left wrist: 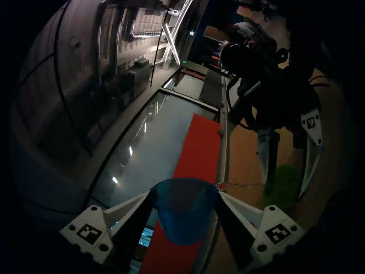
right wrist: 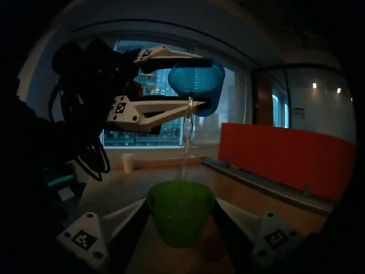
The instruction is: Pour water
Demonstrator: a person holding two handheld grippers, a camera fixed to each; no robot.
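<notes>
Water (right wrist: 186,137) streams from the tilted blue cup (right wrist: 197,84), which my left gripper (left wrist: 185,196) clamps, at twelve o'clock above the green cup (right wrist: 180,212) clamped in my right gripper (right wrist: 180,201). Pouring is underway, I judge; emptying and righting the blue cup are left.

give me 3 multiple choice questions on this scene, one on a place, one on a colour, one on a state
1. Where is the blue cup relative to the green cup?
A) above it
B) inside it
C) below it

2. What colour is the cup in the right tool?
A) red
B) green
C) white

3. What state is the blue cup in?
A) upright
B) tipped and pouring
C) lying on a table

Answers:
1 A: the left tool holds it over the green cup.
2 B: the green cup sits between its fingers.
3 B: water streams from its rim toward the green cup.
</notes>
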